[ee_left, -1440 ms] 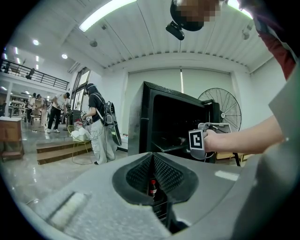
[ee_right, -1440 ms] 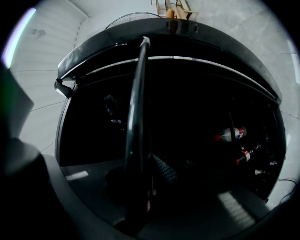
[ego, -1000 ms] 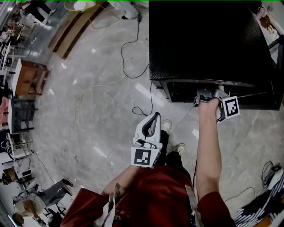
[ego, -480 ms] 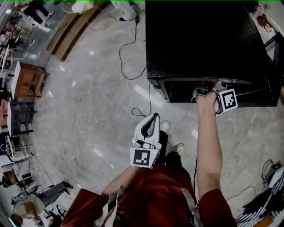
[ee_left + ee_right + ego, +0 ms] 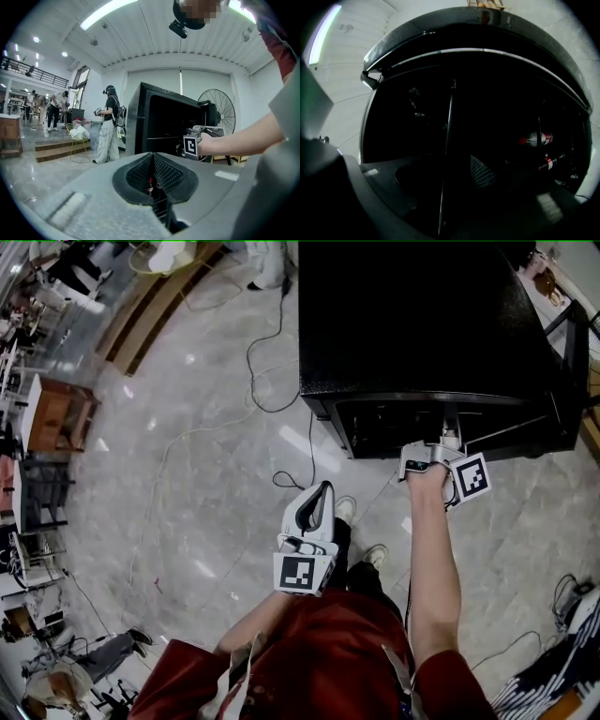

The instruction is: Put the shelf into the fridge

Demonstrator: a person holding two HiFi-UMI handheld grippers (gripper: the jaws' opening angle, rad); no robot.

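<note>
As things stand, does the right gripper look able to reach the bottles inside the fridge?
Probably yes. The right gripper is at the open front of the fridge, its jaws opening with a thin metal bar between them. The bottles lie deeper, to its right, with nothing visibly before them.

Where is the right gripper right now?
In the head view the right gripper is at the right, at the open front of the black fridge; its fingers are opening with a thin metal bar between them.

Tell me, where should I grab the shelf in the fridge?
Probably its thin front bar, coming in from the fridge's open front. That bar is slim and sits right at the opening, while the rest lies back in the dark.
</note>
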